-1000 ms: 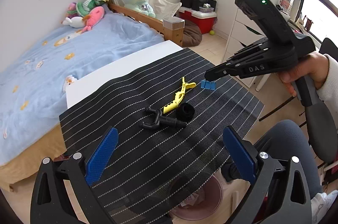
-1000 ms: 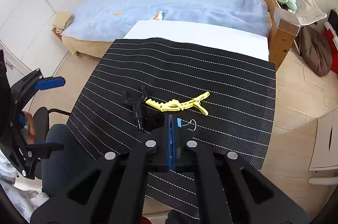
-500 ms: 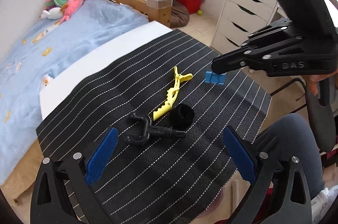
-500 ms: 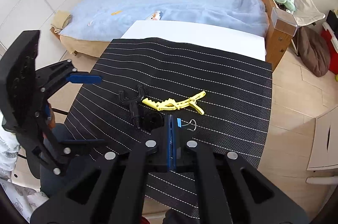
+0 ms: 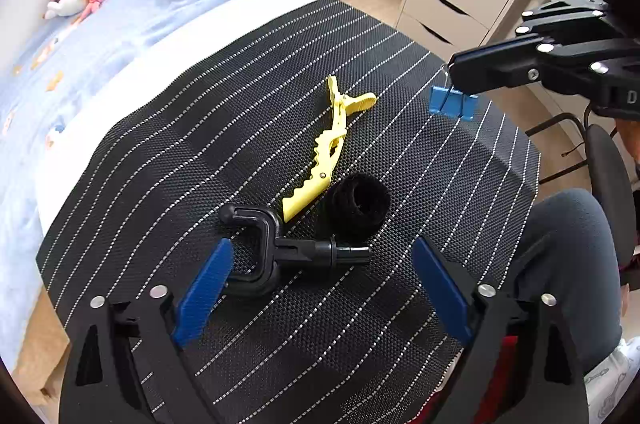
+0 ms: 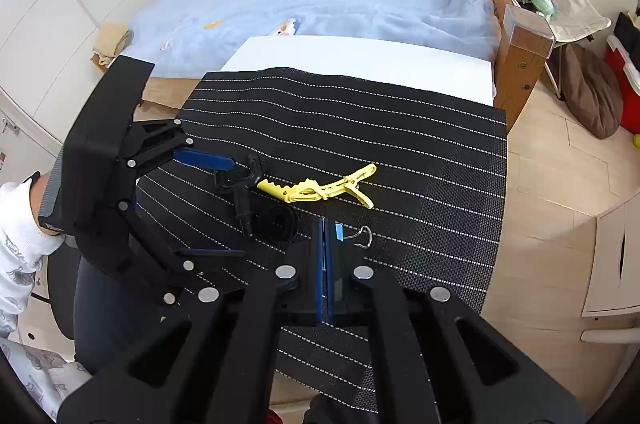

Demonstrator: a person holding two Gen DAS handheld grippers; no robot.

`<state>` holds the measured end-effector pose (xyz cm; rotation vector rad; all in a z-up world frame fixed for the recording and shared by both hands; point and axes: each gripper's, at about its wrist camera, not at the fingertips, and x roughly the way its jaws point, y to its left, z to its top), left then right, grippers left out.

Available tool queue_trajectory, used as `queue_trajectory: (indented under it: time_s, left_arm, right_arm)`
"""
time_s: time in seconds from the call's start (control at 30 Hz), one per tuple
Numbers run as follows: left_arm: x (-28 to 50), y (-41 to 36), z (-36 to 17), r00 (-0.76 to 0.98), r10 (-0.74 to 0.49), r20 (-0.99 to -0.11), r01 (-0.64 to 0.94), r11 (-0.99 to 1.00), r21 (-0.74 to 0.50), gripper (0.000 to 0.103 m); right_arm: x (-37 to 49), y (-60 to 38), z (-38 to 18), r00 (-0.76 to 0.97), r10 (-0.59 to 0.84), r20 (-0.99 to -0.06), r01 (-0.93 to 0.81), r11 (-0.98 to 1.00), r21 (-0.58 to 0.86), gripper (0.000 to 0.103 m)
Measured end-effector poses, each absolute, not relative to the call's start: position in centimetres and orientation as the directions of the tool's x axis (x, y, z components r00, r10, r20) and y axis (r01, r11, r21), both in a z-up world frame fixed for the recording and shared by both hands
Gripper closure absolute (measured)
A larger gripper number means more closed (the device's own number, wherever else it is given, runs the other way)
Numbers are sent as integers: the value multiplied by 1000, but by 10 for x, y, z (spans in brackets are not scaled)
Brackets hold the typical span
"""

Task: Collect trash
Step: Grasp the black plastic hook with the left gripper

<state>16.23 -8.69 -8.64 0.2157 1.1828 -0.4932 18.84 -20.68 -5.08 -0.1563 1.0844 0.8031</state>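
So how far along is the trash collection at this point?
Nothing looks binned yet. In hand: the right gripper is shut on the blue binder clip, at the mat. The left gripper, open, hovers by the black U-shaped part. Left: yellow hair clip, black hair tie.

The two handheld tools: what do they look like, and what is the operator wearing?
Both tools, left and right, are matte black plastic with blue pads on the fingers and silver screw heads along the linkages. The right one bears white lettering, partly cut off. The left hand's sleeve is white with a faint grey print.
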Motion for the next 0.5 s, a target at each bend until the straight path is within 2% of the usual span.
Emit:
queue_trajectory:
  time_s: [0.23, 0.3, 0.33, 0.4, 0.5]
  left_arm:
    - [166, -87, -96, 275, -241, -931, 471, 878, -88, 21]
    - [165, -86, -98, 279, -222, -934, 466, 882, -70, 32]
    - [164, -85, -97, 282, -227, -932, 466, 882, -74, 33]
    - [163, -84, -95, 287, -225, -931, 464, 883, -71, 45]
    - [162, -84, -94, 295, -223, -929, 465, 883, -64, 45]
  right_arm:
    - [189, -208, -54, 220, 504, -835, -647, 716, 261, 102]
    - [189, -208, -54, 221, 504, -835, -648, 716, 261, 102]
    - [188, -208, -54, 221, 504, -835, -648, 715, 260, 102]
    - [189, -208, -54, 221, 503, -835, -650, 715, 258, 102]
    - [188, -206, -55, 221, 504, -835, -652, 713, 259, 102]
